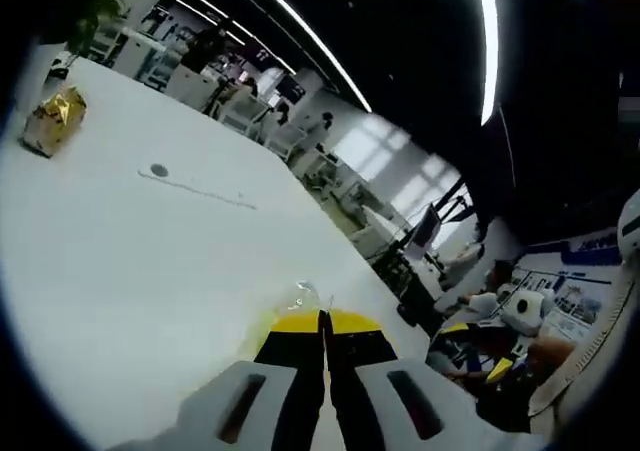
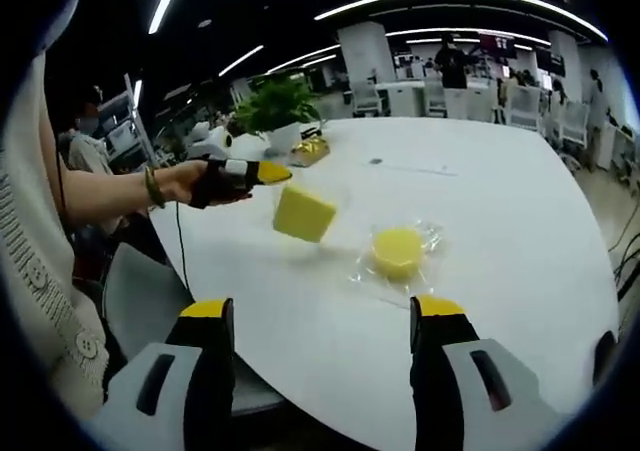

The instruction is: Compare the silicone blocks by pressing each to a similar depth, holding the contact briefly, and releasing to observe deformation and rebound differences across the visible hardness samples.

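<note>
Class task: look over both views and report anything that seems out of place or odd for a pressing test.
The square yellow block hangs tilted above the white table, dangling in clear wrapping pinched by the left gripper, rather than resting flat like the round block.

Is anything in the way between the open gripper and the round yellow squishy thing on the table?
Nothing visible is. In the right gripper view, the right gripper is open, and only bare white table lies between its jaws and the round yellow block in its clear wrapper. The square yellow block, dangling from the left gripper, is off to the side.
</note>
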Tool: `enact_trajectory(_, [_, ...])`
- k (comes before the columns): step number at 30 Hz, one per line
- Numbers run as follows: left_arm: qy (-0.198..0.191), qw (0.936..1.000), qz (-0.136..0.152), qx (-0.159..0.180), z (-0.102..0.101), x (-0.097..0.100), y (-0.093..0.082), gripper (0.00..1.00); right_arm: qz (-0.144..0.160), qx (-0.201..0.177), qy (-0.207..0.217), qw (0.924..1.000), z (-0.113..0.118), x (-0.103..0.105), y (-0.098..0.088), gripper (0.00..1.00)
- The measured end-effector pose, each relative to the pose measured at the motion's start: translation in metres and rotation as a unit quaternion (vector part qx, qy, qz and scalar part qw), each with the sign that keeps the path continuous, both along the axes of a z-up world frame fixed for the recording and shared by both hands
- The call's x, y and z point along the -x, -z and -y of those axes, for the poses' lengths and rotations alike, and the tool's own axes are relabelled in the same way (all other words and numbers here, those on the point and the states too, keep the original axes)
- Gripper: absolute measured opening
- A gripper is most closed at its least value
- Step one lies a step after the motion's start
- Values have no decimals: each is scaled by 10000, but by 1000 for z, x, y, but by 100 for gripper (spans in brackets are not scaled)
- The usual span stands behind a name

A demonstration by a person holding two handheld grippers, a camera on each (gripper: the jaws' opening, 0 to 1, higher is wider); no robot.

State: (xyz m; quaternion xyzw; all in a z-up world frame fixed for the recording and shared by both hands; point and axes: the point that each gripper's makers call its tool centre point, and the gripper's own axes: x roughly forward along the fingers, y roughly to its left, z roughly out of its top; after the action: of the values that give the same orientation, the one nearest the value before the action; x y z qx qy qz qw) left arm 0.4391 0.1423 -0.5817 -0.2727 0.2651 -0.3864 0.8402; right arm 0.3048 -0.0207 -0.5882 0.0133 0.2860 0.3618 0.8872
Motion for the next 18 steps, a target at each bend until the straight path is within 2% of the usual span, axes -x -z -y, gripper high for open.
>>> enact_trajectory(3, [43,10000,-7,75,5,6,-13,0,279,-213,-28,9994,-4,1,-11,67])
enact_trajectory(7, [190,9998,85,49,12,17,-32,0,463,-347,-27,9983,-5,4,-20,68])
enact_trajectory(9, [243,9996,124,45,16,22,-39,0,529,-384,-33,9979,-4,3,-22,68])
enact_trajectory(14, [462,9980,434,6,27,39,-65,0,645,-387,-100,9971,-7,7,-26,67])
enact_trajectory(18, [594,9965,586,105,31,51,-83,0,682,-425,-196,9966,-13,12,-27,67])
